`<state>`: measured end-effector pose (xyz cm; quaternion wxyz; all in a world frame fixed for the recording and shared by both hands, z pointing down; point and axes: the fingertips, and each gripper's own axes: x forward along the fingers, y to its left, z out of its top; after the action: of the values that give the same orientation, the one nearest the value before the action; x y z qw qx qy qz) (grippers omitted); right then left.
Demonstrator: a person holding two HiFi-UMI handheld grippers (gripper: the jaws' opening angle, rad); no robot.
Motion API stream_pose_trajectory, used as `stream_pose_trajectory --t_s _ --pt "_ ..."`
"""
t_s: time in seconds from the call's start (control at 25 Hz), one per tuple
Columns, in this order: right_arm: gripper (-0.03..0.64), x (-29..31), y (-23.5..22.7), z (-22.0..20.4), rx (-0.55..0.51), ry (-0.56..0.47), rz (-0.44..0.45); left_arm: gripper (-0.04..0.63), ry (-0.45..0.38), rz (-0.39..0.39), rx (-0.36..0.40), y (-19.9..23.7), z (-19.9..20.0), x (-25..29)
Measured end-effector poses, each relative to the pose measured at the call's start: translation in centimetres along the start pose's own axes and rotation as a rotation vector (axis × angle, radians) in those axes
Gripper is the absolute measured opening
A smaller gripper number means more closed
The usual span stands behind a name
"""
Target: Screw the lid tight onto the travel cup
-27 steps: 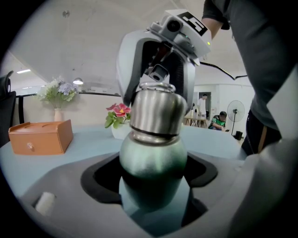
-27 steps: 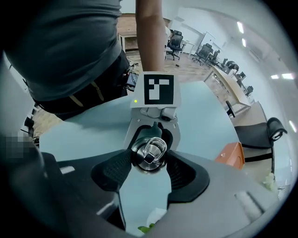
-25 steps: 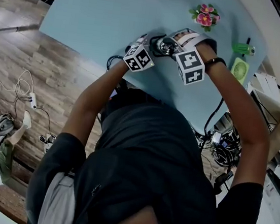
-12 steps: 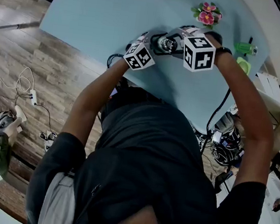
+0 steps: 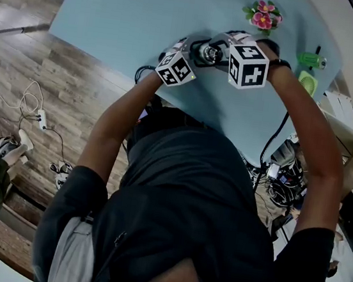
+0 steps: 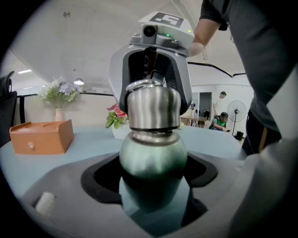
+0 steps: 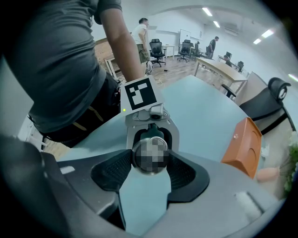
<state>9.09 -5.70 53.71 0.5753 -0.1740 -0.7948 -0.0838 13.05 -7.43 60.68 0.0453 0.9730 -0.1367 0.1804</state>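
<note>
The travel cup (image 6: 152, 160) has a green body and stands upright on the pale blue table (image 5: 128, 15). A rounded steel lid (image 6: 152, 108) sits on its neck. My left gripper (image 6: 152, 186) comes in from the side, shut on the green body. My right gripper (image 7: 150, 160) reaches down from above, and its ribbed pads (image 7: 120, 168) press both sides of the lid (image 7: 150, 155). In the head view the cup (image 5: 209, 52) shows only as a steel top between the two marker cubes, the left gripper (image 5: 197, 55) beside it and the right gripper (image 5: 217, 51) over it.
An orange box (image 6: 42, 136) lies on the table's far side. A small pot of pink flowers (image 5: 262, 16) stands behind the cup. A green hand fan (image 5: 305, 84) and a green bottle (image 5: 308, 60) lie near the table's right edge. People stand further off in the room.
The right gripper has rolled about the lid: its marker cube has swung round and up the picture. The left gripper and the cup have stayed put.
</note>
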Motion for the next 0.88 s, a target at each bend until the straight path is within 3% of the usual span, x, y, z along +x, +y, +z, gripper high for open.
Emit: stream_pose_trajectory --t_s 0.2,0.44,0.52,0.68,0.88 --pt "0.232 0.0 -0.3 -0.4 0.235 -0.061 -0.128 0.431 -0.002 0.005 -0.001 0.1 0.0 0.2" --pt "0.232 -0.8 -1.1 0.0 0.798 -0.182 -0.382 0.432 -0.004 0.009 0.001 0.1 0.2 -0.1" --pt "0.232 -0.6 -1.1 -0.1 0.905 -0.166 -0.410 0.431 0.008 0.008 0.016 0.0 0.2 -0.1" --pt "0.232 -0.5 -0.9 -0.2 0.885 -0.096 -0.314 0.431 0.029 0.011 0.028 -0.1 0.0 0.2" --pt "0.229 -1.6 -0.3 -0.4 0.657 0.009 -0.165 0.430 0.031 0.013 0.023 0.0 0.1 0.3"
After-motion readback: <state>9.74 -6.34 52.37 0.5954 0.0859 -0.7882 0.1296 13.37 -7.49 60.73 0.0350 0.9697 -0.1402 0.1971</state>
